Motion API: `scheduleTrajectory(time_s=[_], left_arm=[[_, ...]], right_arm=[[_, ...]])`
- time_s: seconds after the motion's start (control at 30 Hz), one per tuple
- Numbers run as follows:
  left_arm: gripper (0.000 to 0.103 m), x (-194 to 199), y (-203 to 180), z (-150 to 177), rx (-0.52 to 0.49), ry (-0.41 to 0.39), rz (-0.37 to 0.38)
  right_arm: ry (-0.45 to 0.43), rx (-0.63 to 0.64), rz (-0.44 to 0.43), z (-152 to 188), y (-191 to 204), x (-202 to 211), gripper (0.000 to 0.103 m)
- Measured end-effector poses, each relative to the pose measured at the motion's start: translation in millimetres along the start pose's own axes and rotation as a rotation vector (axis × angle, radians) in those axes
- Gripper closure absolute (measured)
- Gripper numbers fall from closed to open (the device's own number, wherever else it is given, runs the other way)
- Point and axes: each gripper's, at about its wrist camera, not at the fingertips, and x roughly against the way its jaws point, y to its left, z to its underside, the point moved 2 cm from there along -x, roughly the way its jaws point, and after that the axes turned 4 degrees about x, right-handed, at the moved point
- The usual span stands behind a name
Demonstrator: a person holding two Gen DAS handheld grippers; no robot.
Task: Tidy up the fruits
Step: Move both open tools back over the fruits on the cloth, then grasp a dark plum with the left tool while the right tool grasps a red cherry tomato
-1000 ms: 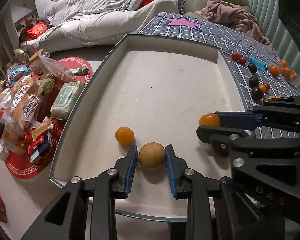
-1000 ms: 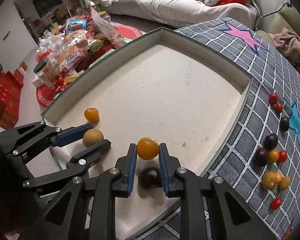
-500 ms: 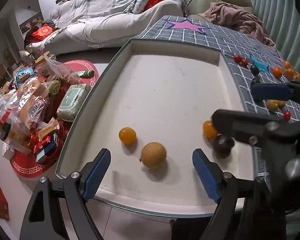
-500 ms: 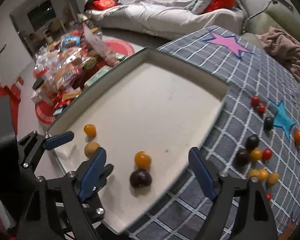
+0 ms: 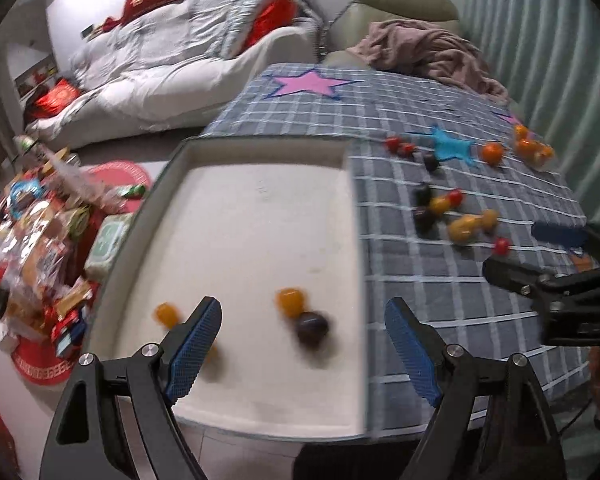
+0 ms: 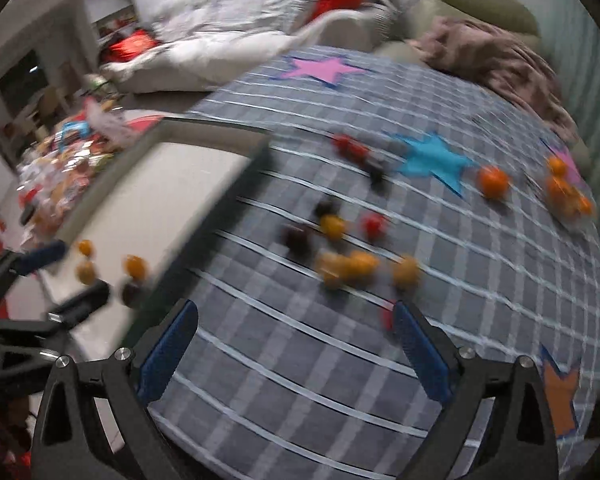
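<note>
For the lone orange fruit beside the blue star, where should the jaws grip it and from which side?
Across the widest middle of the orange fruit, coming from above. It is round and sits alone on the checked cloth, so both flanks are free.

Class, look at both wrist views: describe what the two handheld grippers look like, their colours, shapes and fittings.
The left gripper and right gripper match: black angular frames with triangular cut-outs, silver round screws at the joints, and two long fingers faced with blue ribbed pads. No cables, sleeves or markings show.
</note>
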Motion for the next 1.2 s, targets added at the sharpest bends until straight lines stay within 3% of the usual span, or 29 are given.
scheduleTrajectory(time_s=[0.13,0.3,0.63,0.83,1.03,1.07,1.13,1.2], left_arm=[[0.018,-3.5,-37.2,-7.9,-0.058,-0.003,0.023],[0.018,-19.7,-75.2,-18.7,-0.137,-0.004,0.025],[0.018,-63.1,-100.5,-33.5,-0.249,0.015,-0.038],[0.018,-82.3,-110.6,-39.0,-0.309,0.035,-0.053],[0.019,-101.9,-114.7,-42.6,-0.319,0.072,-0.061],[0.022,-104.3,-115.6,-42.4,-0.318,0.072,-0.058],[0.027,-105.3,-117.4,-44.3,-0.308,0.070,-0.039],[0.035,-106.1,-119.1,-45.5,-0.304,0.073,-0.029]], right_arm=[[0.015,-0.079,0.031,19.1,-40.9,-2.8,0.005],[0.006,-0.080,0.040,31.1,-58.2,-4.7,0.005],[-0.023,0.009,0.009,36.5,-56.8,-16.0,0.005],[-0.020,0.032,-0.011,30.8,-53.3,-31.2,0.013],[-0.029,0.084,-0.007,19.7,-43.1,-42.9,0.029],[-0.029,0.092,-0.005,17.8,-41.8,-44.2,0.033],[-0.036,0.111,0.007,14.0,-38.7,-46.2,0.045],[-0.040,0.113,0.004,11.3,-38.6,-46.1,0.073]])
